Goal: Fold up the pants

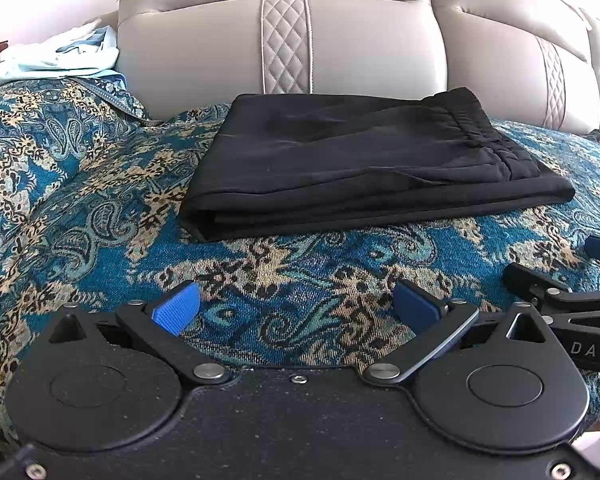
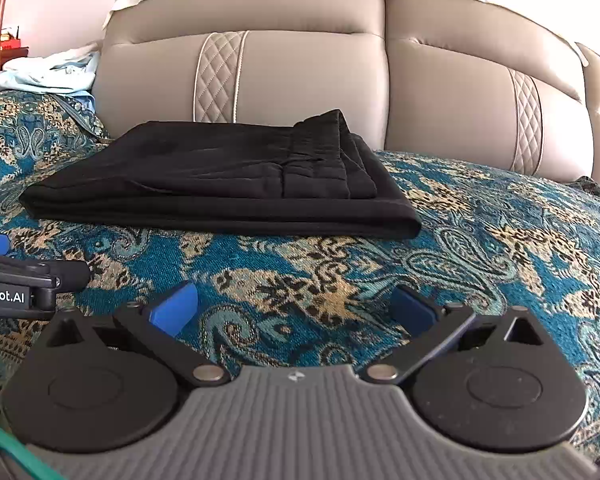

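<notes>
Hovering low over a teal paisley cover [image 1: 100,216] on a sofa seat, the left gripper [image 1: 296,308] has its two blue-padded fingers [image 1: 178,306] spread wide with only patterned cloth between them. The right gripper [image 2: 296,308] stands the same way, its own two blue fingers [image 2: 176,312] wide apart and pinching nothing. Beyond both pairs of fingertips, well apart from them and touching neither, lies one pair of black pants [image 1: 360,164], folded into a flat stack of layers on the cover, its gathered elastic waistband on top toward the right end. Behind the pants rises the beige sofa backrest [image 1: 360,48], on which two quilted diamond-stitched strips can be counted. At far left a heap of pale blue and white cloth [image 1: 60,56] rests on the cover. The left wrist view catches the right gripper's fingers at its right edge; the right wrist view catches the left gripper at its left edge with lettering on its body, and also a bit of green cord [image 2: 8,448] at bottom left.
</notes>
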